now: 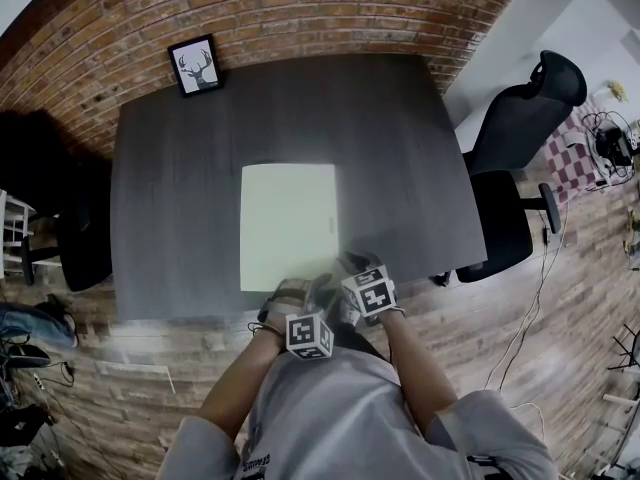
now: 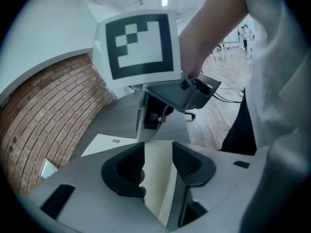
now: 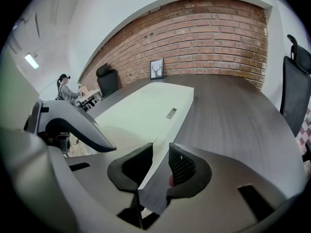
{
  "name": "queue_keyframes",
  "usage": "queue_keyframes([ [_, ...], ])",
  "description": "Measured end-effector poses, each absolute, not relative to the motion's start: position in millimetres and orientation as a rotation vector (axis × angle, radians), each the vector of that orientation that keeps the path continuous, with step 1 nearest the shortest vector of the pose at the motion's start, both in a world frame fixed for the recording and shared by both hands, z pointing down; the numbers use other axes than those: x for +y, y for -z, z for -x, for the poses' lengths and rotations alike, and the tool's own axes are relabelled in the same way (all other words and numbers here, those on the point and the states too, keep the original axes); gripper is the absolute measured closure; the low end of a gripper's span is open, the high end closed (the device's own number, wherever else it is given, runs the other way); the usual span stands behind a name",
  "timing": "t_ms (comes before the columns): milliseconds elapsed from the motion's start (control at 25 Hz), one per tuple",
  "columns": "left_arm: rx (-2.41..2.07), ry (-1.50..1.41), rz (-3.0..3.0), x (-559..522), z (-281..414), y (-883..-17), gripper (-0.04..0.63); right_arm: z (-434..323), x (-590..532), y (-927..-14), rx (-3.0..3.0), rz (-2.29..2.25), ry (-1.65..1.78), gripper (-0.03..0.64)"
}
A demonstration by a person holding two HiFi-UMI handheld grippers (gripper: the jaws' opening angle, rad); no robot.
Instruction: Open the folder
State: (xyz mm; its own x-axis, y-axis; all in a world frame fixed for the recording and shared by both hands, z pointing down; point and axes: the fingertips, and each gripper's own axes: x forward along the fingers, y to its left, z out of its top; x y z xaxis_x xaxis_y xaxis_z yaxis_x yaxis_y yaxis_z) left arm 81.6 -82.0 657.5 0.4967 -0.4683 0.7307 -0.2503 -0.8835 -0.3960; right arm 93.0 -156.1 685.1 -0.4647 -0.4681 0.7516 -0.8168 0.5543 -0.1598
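A pale, closed folder (image 1: 288,226) lies flat in the middle of the dark table (image 1: 170,188). Both grippers are at its near edge, close together. My left gripper (image 1: 318,290) is open over the near edge, and in the left gripper view the folder's pale cover (image 2: 112,144) shows through the gap at the gripper (image 2: 158,166). My right gripper (image 1: 352,262) stands at the folder's near right corner. In the right gripper view the folder (image 3: 146,110) runs away from the gripper (image 3: 160,166). Its right edge lines up with the narrow gap, and the pads press on nothing.
A framed deer picture (image 1: 196,65) leans on the brick wall at the table's far left corner. A black office chair (image 1: 515,138) stands to the right of the table and a dark chair (image 1: 60,238) to the left. Cables (image 1: 610,148) lie on the floor at the far right.
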Motion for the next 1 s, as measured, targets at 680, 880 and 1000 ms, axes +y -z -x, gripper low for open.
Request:
queue_keyframes([
  [680,0.646,1.401,2.404,-82.9,-72.3,-664.0,0.416,-93.1,-158.1,-684.6,-2.146,-1.015,-0.662,0.54],
  [880,0.638,1.391,2.367,-79.5,-72.0,-657.9,0.458,-94.3,-156.2,-685.3,-2.137,-1.008,-0.677,0.54],
  [1000,0.671,1.376,2.343,-76.7,-71.3,-657.1,0.537,-93.6,-154.8,-686.5,-2.137,-0.994,-0.673,0.539],
])
